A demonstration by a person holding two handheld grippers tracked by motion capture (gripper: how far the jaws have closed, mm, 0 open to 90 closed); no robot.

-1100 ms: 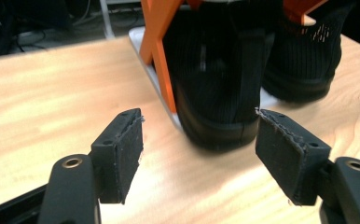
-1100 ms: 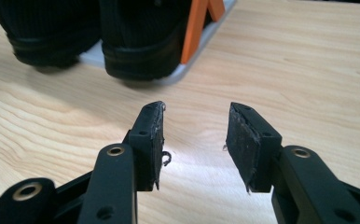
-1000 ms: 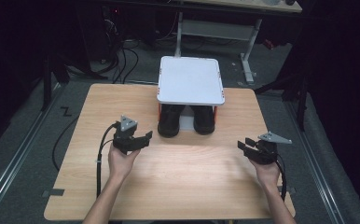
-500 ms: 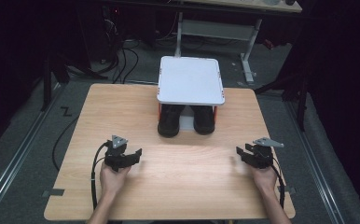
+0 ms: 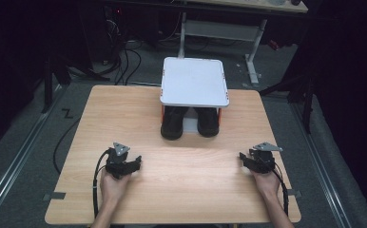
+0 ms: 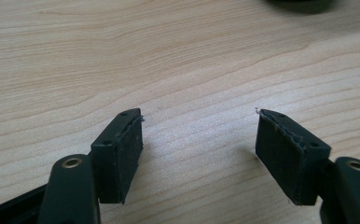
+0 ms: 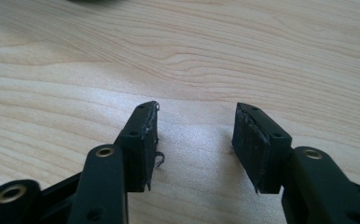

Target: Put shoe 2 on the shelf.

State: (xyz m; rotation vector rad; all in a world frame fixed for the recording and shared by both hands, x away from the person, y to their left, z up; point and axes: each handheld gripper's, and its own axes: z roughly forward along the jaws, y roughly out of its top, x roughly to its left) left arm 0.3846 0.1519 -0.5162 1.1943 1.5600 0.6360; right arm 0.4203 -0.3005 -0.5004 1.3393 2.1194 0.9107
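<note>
A pair of black shoes [image 5: 189,121] stands under a small rack with a white top [image 5: 194,81] at the table's far middle. My left gripper [image 5: 135,164] rests low on the wooden table [image 5: 181,190] at the front left, held in a hand. Its jaws stand open over bare wood [image 6: 199,116], holding nothing. My right gripper [image 5: 244,158] sits at the front right, also hand-held. In the right gripper view [image 7: 196,108] the jaws are open with only wood grain between them.
The rack has orange-red legs [image 5: 162,111]. Cables trail from both grippers toward the table's front edge. Beyond the table lie a dark floor, cables and a metal frame [image 5: 253,57].
Both hands have drawn back toward the front edge and lowered the grippers onto the table. The shoes and rack have not moved.
</note>
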